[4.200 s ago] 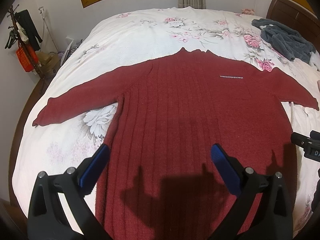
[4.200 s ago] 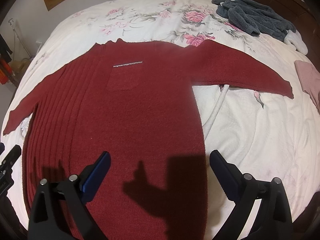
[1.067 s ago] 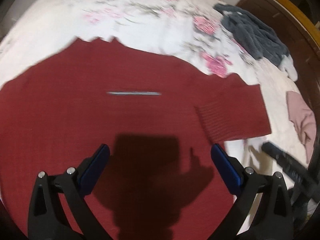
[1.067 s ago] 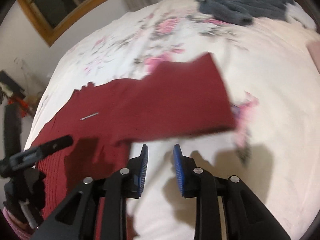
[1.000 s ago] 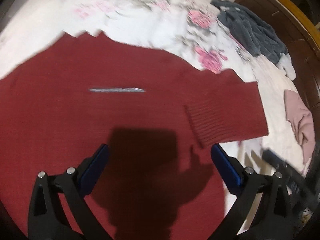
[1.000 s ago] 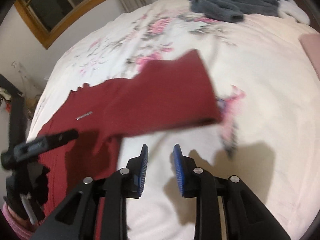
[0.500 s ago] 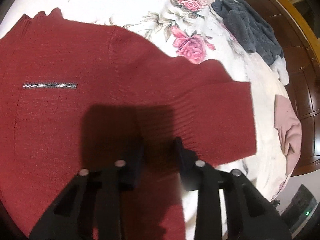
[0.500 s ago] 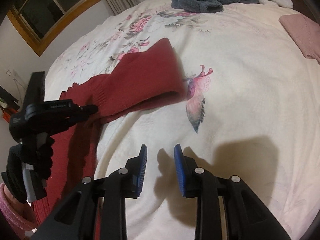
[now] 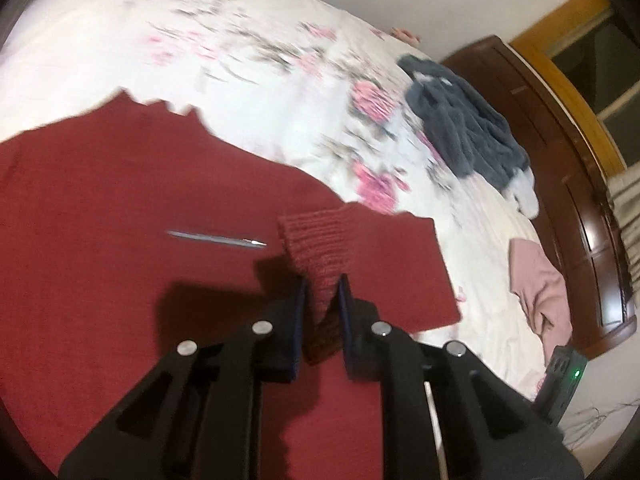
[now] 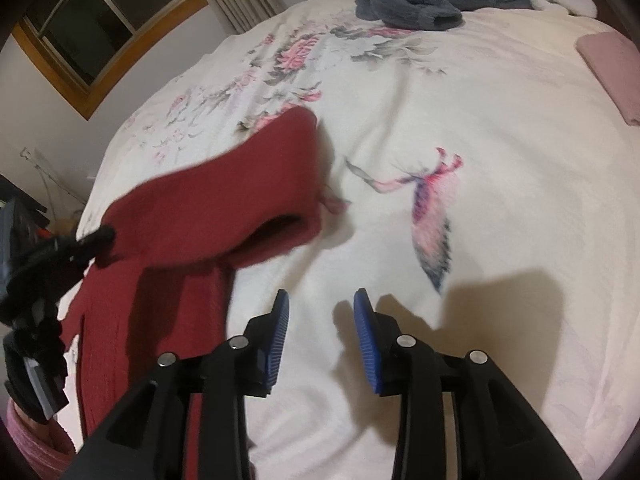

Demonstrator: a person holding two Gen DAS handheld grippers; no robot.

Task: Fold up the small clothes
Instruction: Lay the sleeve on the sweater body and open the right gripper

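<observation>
A dark red knit sweater [image 9: 120,248] lies flat on the flowered bedspread, a thin silver strip [image 9: 216,238] on its chest. My left gripper [image 9: 322,292] is shut on the ribbed cuff [image 9: 320,240] of its right sleeve, which is doubled back over itself. In the right wrist view the folded sleeve [image 10: 224,200] arches off the bed toward the left gripper [image 10: 52,256] at the left edge. My right gripper [image 10: 322,312] hovers over bare bedspread right of the sweater, jaws narrowly open and empty.
A grey fleece garment [image 9: 464,132] and a pink garment [image 9: 540,284] lie on the bed's right side by the dark wooden bed frame [image 9: 568,168]. A black device with a green light [image 9: 562,376] sits at lower right. White bedspread [image 10: 500,200] spreads ahead of the right gripper.
The left gripper has shut on the sleeve cuff and lifted it, drawing the sleeve back over the sweater. The right gripper stays narrowly open over the bedspread, a little lower.
</observation>
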